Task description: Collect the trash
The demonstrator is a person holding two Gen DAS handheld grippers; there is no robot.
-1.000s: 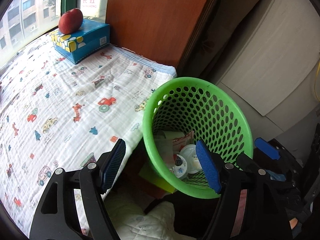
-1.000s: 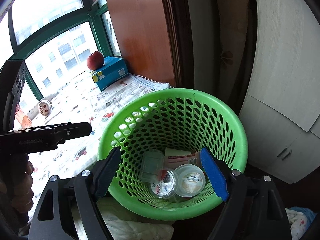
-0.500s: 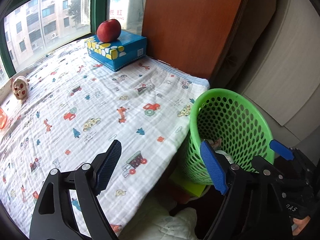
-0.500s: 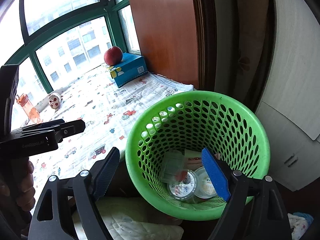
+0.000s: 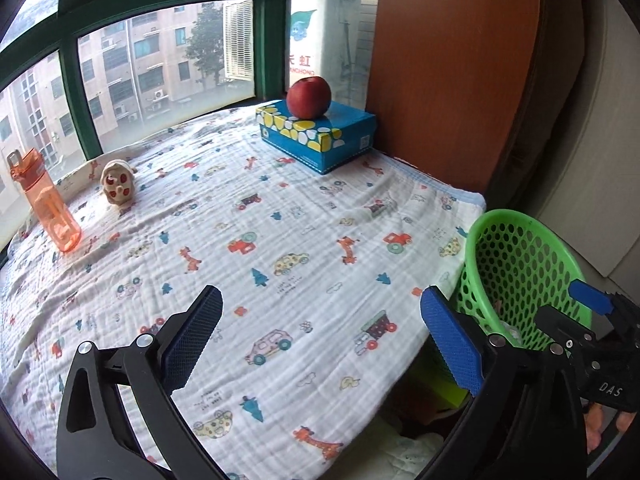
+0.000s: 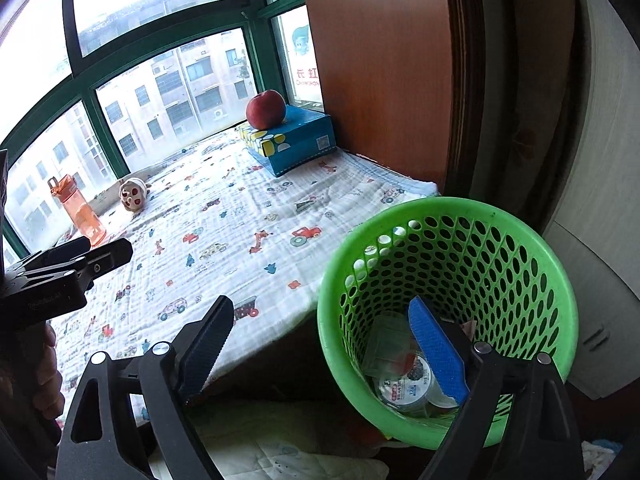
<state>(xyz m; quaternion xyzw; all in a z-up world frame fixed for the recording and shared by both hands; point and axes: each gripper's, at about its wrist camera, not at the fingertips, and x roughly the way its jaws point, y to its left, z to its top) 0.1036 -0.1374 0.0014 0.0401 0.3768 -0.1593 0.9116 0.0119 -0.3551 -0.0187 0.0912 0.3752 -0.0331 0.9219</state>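
Note:
A green perforated basket stands on the floor by the cloth-covered ledge; it also shows in the left wrist view. Inside it lie round plastic lids and a clear wrapper. My right gripper is open and empty above the basket's near left rim. My left gripper is open and empty over the printed cloth, left of the basket. The right gripper's blue fingertip shows at the right of the left wrist view.
On the cloth stand a blue tissue box with a red apple on top, an orange bottle and a small toy figure. A wooden panel and white cabinet rise behind the basket.
Both grippers have pulled back and swung left away from the basket. The left wrist view now looks across the ledge toward the window. Both stay open and empty.

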